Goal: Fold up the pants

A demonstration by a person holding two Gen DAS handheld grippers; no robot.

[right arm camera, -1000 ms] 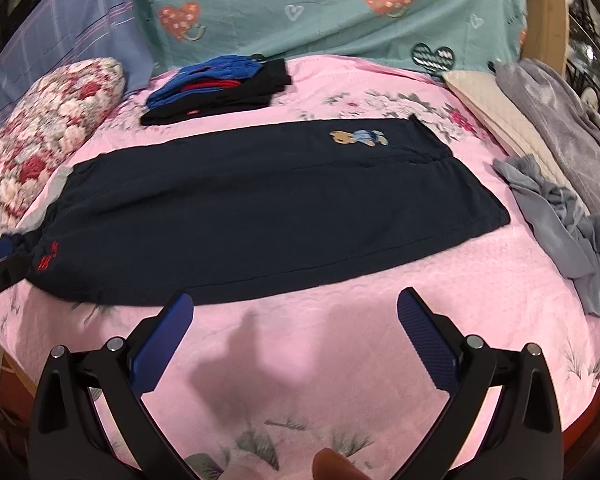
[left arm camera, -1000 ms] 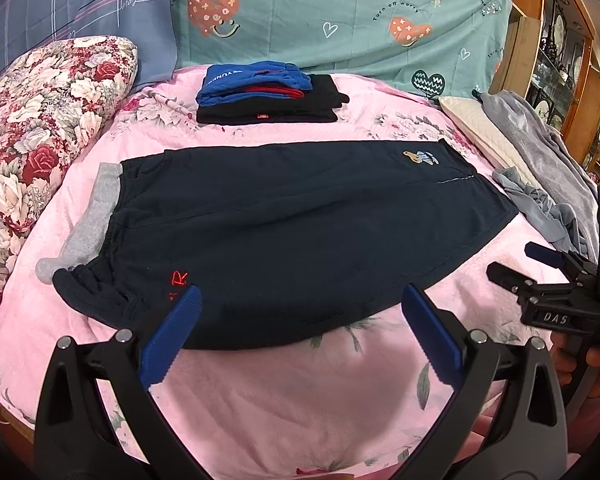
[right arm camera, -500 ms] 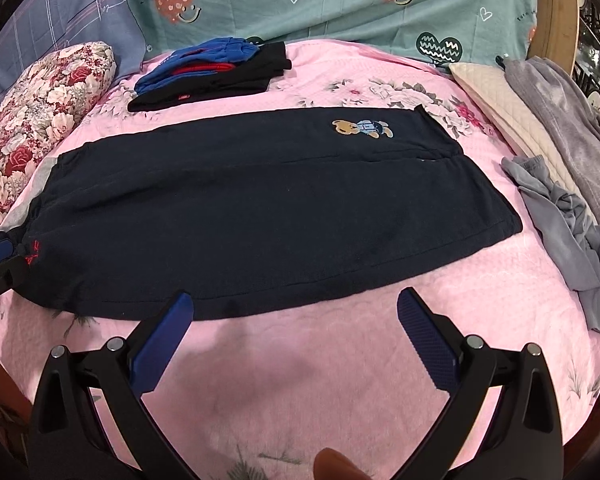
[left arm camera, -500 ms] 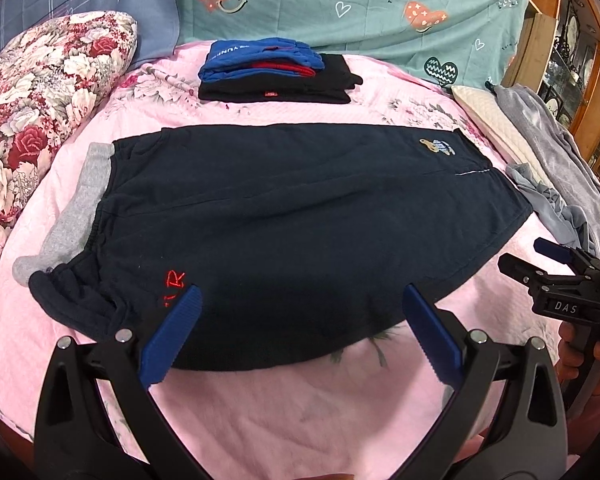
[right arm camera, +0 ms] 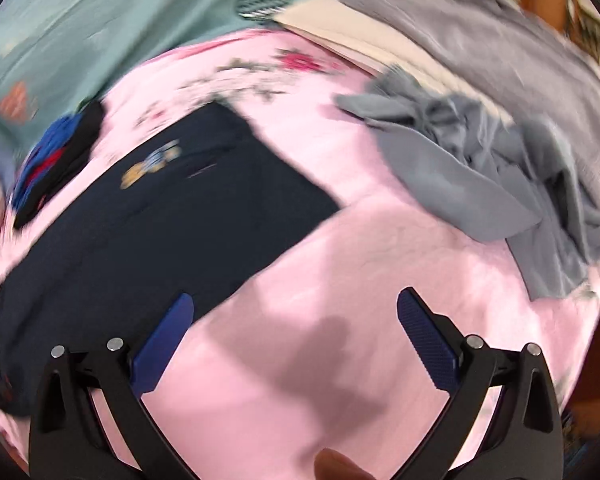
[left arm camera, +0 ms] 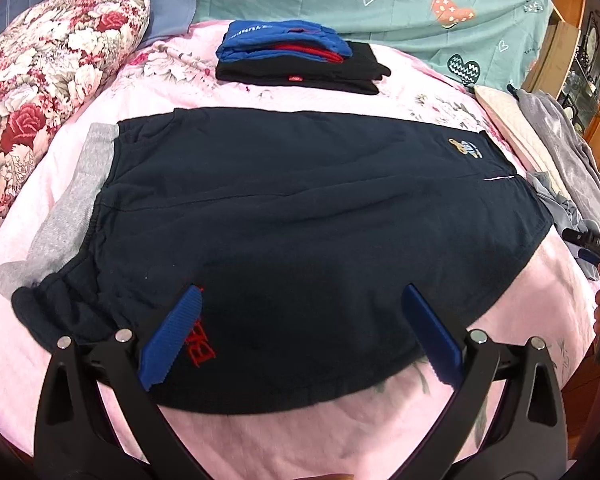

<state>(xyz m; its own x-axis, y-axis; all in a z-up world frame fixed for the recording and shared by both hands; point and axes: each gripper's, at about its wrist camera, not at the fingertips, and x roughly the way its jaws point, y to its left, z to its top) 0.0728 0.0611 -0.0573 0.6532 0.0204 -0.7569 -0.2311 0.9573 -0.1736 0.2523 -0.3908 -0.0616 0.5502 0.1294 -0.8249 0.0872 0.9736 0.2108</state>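
Observation:
Dark navy pants (left arm camera: pixel 300 216) lie flat across the pink bedspread (left arm camera: pixel 260 436), grey cuff (left arm camera: pixel 72 208) at the left, bear patch (left arm camera: pixel 466 148) at the far right. My left gripper (left arm camera: pixel 300 332) hangs open over the near edge of the pants, beside the red embroidered mark (left arm camera: pixel 200 346). In the blurred right wrist view the pants (right arm camera: pixel 172 220) run to the left, and my right gripper (right arm camera: pixel 296 336) is open above bare pink spread near their right end. The right gripper (left arm camera: pixel 592 242) also shows at the right edge of the left wrist view, held by a hand.
A folded stack of blue, red and black clothes (left arm camera: pixel 296 56) sits at the far side. A floral pillow (left arm camera: pixel 40 80) lies at the left. Loose grey garments (right arm camera: pixel 492 160) and a cream one (right arm camera: pixel 340 28) are heaped at the right. Teal bedding (left arm camera: pixel 380 4) backs the bed.
My left gripper has moved forward over the near edge of the pants. My right gripper has swung quickly to the right, toward the pants' right end and the grey heap.

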